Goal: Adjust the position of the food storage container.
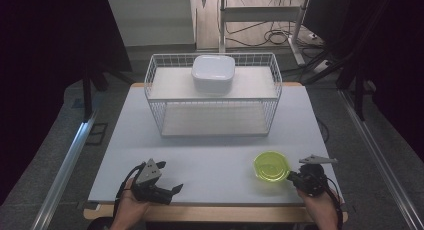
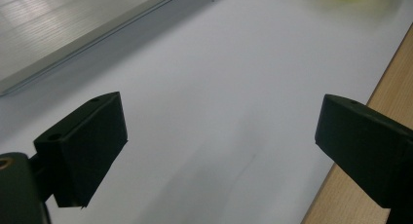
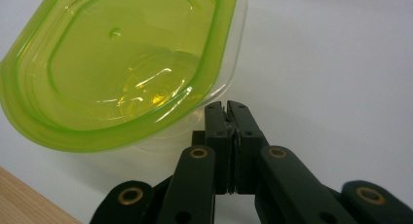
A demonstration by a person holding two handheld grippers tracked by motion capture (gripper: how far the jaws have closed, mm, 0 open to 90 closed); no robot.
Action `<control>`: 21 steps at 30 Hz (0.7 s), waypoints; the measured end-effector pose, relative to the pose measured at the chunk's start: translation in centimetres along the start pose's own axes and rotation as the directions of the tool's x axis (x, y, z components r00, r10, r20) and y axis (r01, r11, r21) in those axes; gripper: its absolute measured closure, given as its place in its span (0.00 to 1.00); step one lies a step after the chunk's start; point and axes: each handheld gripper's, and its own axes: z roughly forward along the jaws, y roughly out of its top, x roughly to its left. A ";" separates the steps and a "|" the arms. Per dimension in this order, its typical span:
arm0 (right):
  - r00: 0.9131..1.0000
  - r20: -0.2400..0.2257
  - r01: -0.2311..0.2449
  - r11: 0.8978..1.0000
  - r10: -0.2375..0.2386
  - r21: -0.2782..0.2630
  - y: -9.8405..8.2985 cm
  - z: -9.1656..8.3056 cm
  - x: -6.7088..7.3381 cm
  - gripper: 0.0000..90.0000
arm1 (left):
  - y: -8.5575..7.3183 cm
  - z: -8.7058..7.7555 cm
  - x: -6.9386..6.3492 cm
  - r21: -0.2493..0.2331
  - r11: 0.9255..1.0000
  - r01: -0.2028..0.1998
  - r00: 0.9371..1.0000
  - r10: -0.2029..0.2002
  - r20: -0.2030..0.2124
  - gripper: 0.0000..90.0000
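Note:
A clear container with a yellow-green lid (image 1: 272,166) (image 3: 122,68) is at the front right of the pale table (image 1: 210,155). My right gripper (image 1: 291,177) (image 3: 228,106) is at its right edge, with the jaws pressed together on the container's thin clear rim. In the right gripper view the container looks tilted. Near the front left edge, my left gripper (image 1: 172,191) (image 2: 219,136) is held low over the bare tabletop. Its jaws stand wide apart with nothing between them.
A white wire rack with two levels (image 1: 150,82) stands at the back middle of the table. A white lidded box (image 1: 213,72) sits on its upper shelf. The wooden front edge (image 1: 210,212) runs just below both hands.

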 end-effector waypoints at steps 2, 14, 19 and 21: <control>1.000 -0.014 0.012 1.000 -0.012 0.005 0.2 0.4 0.4 0.98 | 0.0 0.0 0.0 0.001 1.000 -0.002 1.000 0.002 0.001 0.05; 0.994 -0.102 0.039 0.999 -0.037 0.017 1.4 2.4 2.3 0.97 | 0.0 0.3 -0.1 0.013 1.000 -0.009 1.000 0.009 0.008 0.05; 0.988 -0.151 0.040 0.999 -0.036 0.021 2.2 3.6 3.3 0.97 | 0.0 0.4 -0.2 0.017 1.000 -0.012 1.000 0.011 0.010 0.05; 0.983 -0.177 0.049 0.999 -0.045 0.018 2.5 4.0 3.7 0.97 | 0.0 0.4 -0.2 0.017 1.000 -0.010 1.000 0.010 0.011 0.05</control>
